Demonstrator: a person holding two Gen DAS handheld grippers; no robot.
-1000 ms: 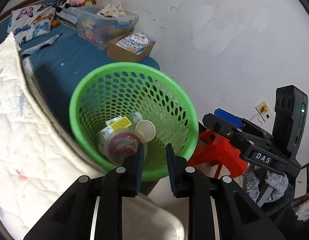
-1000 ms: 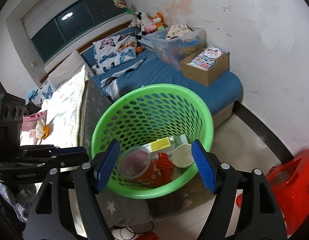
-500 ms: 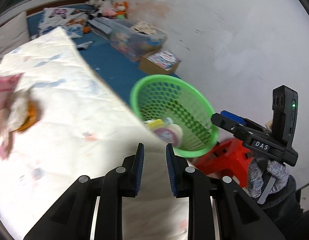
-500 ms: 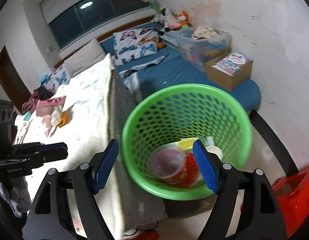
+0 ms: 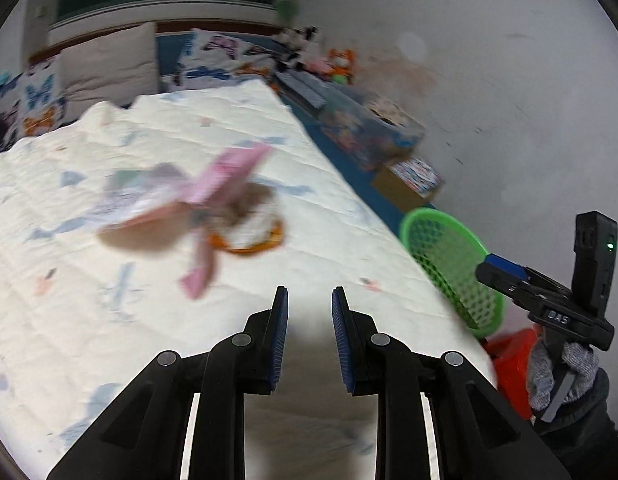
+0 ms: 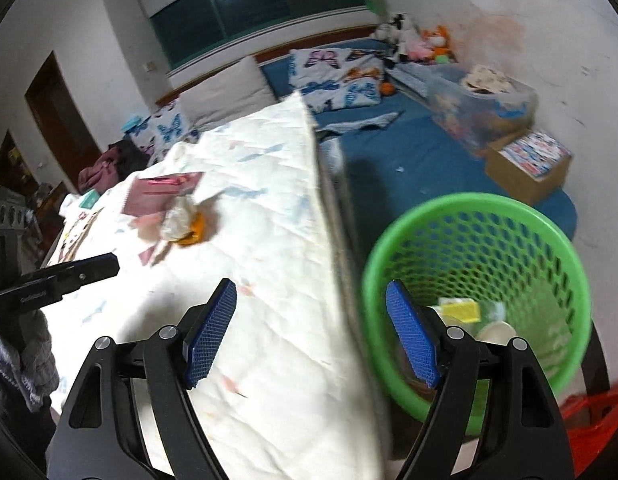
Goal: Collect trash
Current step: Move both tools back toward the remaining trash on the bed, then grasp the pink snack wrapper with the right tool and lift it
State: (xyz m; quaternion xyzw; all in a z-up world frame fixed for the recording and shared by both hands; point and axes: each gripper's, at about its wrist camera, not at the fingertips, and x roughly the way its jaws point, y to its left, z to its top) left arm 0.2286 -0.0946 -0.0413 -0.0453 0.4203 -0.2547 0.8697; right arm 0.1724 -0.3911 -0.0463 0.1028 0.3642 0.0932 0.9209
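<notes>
- The left gripper (image 5: 307, 312) hovers above the white quilt (image 5: 129, 300); its blue pads stand a narrow gap apart with nothing between them, so it is open and empty.
- The right gripper (image 6: 311, 320) has its jaws spread wide and grips nothing; they straddle the quilt's right edge, the right pad in front of the green basket (image 6: 565, 248).
- The trash pile (image 5: 197, 208) lies on the quilt, ahead and to the left of the left gripper (blurred: a pink wrapper, crumpled pale paper and something orange are all that can be made out).
- In the right wrist view the same pile (image 6: 177, 208) sits far and left of the right gripper, well apart from it.
- The basket stands on the floor just beside the bed's right edge; a yellow-labelled item (image 6: 461, 308) and a pale round lid (image 6: 495, 332) lie inside.
- Beyond the basket, a cardboard box (image 6: 525, 168) and a clear tub (image 6: 481, 108) rest on the blue mattress (image 6: 409, 152) near the wall.
</notes>
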